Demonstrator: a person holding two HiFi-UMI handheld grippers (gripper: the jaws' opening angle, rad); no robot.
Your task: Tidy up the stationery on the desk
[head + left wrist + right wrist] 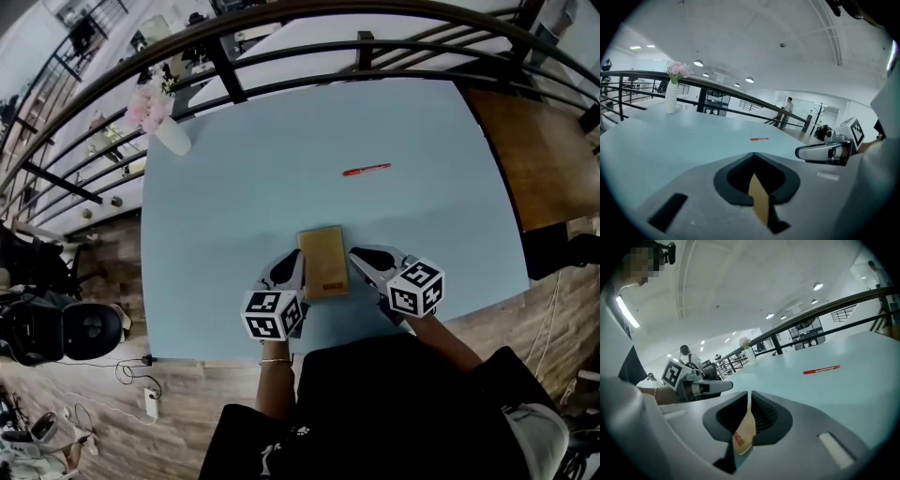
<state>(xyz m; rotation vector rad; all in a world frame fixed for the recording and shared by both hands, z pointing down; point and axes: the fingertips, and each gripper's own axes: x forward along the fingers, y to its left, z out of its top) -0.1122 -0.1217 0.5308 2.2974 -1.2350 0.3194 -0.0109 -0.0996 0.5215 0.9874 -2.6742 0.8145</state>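
A thin tan notebook [322,261] with red print lies near the front of the light blue table [281,187], between my two grippers. My left gripper [298,272] is shut on its left edge; in the left gripper view the tan sheet [759,199] stands edge-on between the closed jaws. My right gripper [354,259] is shut on its right edge, and the right gripper view shows the printed corner [742,434] pinched between the pads. A red pen [366,170] lies alone farther back, right of centre, also visible as the pen [759,138] and the pen [821,370].
A white vase with pink flowers [164,122] stands at the table's far left corner. A dark curved railing [281,42] runs behind the table. A brown wooden table [534,159] adjoins on the right. The near table edge is just behind the grippers.
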